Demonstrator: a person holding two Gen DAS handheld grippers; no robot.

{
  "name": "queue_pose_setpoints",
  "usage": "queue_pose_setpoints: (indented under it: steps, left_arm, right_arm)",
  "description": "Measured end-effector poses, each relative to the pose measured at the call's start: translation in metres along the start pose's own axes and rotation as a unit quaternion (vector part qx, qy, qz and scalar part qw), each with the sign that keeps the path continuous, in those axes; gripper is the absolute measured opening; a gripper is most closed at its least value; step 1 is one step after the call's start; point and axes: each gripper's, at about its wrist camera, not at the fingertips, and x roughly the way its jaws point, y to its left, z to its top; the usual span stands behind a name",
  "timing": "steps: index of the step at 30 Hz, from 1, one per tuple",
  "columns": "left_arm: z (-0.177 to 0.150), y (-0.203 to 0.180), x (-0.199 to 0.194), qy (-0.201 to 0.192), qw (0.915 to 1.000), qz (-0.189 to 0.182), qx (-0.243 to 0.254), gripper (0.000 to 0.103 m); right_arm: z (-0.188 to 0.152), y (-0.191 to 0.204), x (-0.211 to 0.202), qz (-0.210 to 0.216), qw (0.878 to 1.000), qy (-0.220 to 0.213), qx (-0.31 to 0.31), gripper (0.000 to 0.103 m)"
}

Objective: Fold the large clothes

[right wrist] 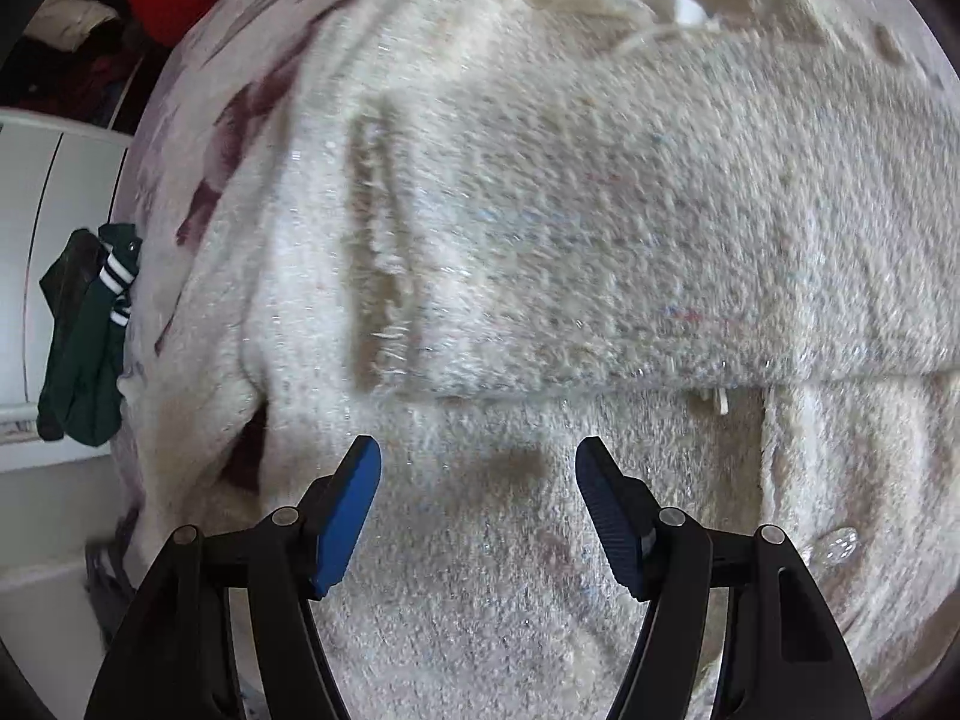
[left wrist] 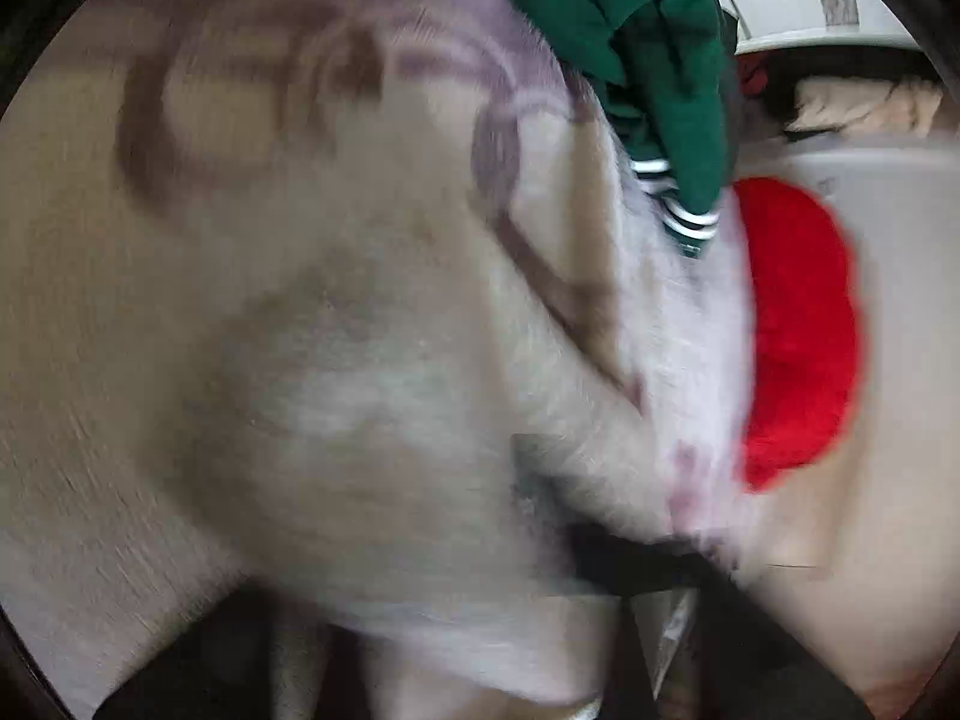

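A large cream fleece garment [right wrist: 600,240] lies spread out with a folded edge running across the middle of the right wrist view. My right gripper [right wrist: 478,462] hovers just over it, blue pads wide apart and open, nothing pinched. The left wrist view is badly blurred. There the same cream garment [left wrist: 360,360] drapes close over the lens and gathers at the dark fingers of my left gripper [left wrist: 636,558], which looks shut on a bunch of it. Its fingertips are mostly hidden by cloth.
Pale cloth with a purple pattern [right wrist: 228,120] lies under the garment. A green garment with striped cuffs [right wrist: 84,330] [left wrist: 660,30] hangs at its edge. A red garment [left wrist: 792,324] sits beside a white cabinet [right wrist: 60,180]. A pile of clothes [right wrist: 66,30] is beyond.
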Motion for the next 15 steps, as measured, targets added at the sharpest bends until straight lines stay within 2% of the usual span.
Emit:
queue_pose_setpoints:
  steps: [2,4,6,9,10,11,12,15]
  left_arm:
    - [0.012,-0.014,-0.016,-0.031,0.9994,-0.013,0.006,0.005]
    - [0.016,-0.034,-0.03,-0.045,0.9974,-0.024,0.051,0.005]
    - [0.012,-0.055,-0.044,-0.061,0.9915,-0.023,0.113,0.005]
    - [0.005,-0.074,-0.053,-0.071,0.9826,-0.015,0.171,0.005]
    - [0.004,-0.077,-0.055,-0.072,0.9811,-0.013,0.179,0.005]
    - [0.003,-0.079,-0.057,-0.072,0.9797,-0.009,0.187,0.005]
    - [0.002,-0.082,-0.053,-0.072,0.9789,-0.009,0.191,0.005]
    - [-0.008,-0.102,-0.061,-0.085,0.9721,-0.011,0.218,0.005]
  right_arm:
    - [0.002,0.006,-0.009,-0.008,1.0,-0.013,-0.014,0.069]
    - [0.006,0.014,-0.019,-0.016,0.999,-0.038,-0.031,0.069]
    - [0.012,0.02,-0.025,-0.012,0.997,-0.065,-0.039,0.069]
    - [0.026,0.025,-0.018,0.0,0.995,-0.095,-0.033,0.069]
    - [0.033,0.025,-0.002,0.014,0.997,-0.075,-0.029,0.07]
    - [0.041,0.023,0.019,0.024,0.999,-0.029,-0.022,0.07]
    - [0.047,0.021,0.033,0.018,1.0,-0.005,-0.018,0.07]
    - [0.054,0.019,0.014,0.038,0.999,-0.026,-0.029,0.07]
